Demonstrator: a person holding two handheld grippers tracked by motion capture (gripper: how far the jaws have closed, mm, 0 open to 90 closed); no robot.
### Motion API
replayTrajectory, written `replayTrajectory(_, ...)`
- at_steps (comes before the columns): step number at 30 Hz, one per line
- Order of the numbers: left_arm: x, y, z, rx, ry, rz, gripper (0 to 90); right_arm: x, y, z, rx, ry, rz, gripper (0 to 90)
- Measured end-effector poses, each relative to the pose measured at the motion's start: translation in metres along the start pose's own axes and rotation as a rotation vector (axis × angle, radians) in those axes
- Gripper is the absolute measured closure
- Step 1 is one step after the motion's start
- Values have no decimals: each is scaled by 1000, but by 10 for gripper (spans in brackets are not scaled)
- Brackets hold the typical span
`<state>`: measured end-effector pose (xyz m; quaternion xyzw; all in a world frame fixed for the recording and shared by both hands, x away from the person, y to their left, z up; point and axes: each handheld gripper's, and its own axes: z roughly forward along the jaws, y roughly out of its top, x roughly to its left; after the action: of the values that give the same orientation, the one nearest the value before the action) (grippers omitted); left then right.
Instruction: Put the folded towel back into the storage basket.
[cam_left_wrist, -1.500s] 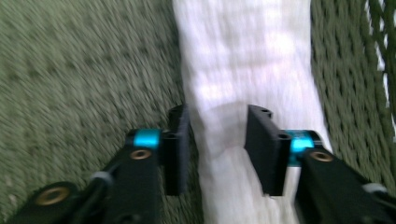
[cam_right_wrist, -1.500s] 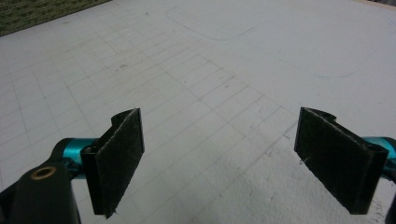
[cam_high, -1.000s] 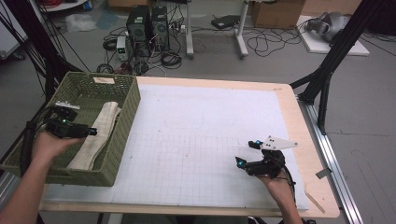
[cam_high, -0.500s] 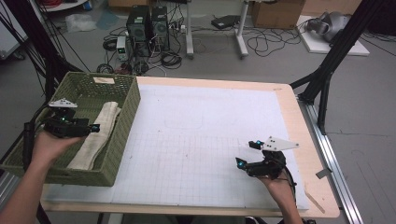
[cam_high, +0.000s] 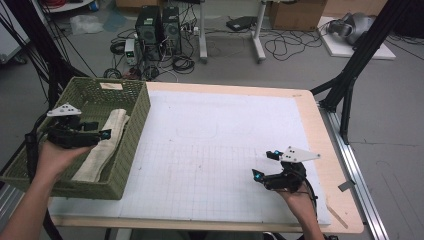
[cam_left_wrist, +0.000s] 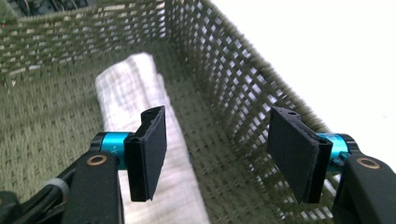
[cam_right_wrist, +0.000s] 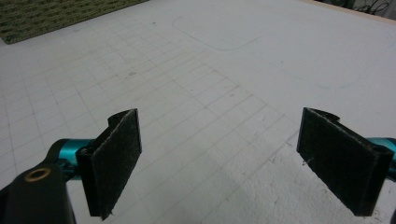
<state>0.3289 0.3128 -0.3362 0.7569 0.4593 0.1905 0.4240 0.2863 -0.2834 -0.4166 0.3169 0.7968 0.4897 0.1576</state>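
The worktop (cam_high: 225, 145) carries a green woven basket (cam_high: 132, 125) at its left edge; inside the basket lies a rolled white towel (cam_high: 102, 147), its near end cut off behind the basket's front wall; the left tongs (cam_high: 97, 134) hover over the towel, jaws just opening, nothing between them; far right of the basket, the right tongs (cam_high: 265, 165) gape empty.

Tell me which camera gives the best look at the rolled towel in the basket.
The left gripper view: the towel lies close below the open left gripper, weave visible. The high view shows the towel whole but small inside the green basket. The right gripper view looks across the table mat.
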Motion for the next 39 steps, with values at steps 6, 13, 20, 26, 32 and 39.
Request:
replayTrajectory(6,-10,2,-4,-35,-23,25,362,0,1,0,-3,-1,-1,129)
replayTrajectory(13,-27,9,-9,-78,-50,58,347,1,1,-1,-4,3,4,128)
replayTrajectory(20,-45,16,-8,-111,-89,85,338,2,1,-1,-7,7,2,127)
replayTrajectory(26,-60,20,-6,-132,-117,102,332,2,1,-2,-11,5,7,127)
replayTrajectory(32,-73,21,-2,-153,-140,116,326,2,1,-2,-13,7,9,127)
replayTrajectory(39,-90,21,5,-162,-161,138,318,2,1,-2,-15,7,6,127)
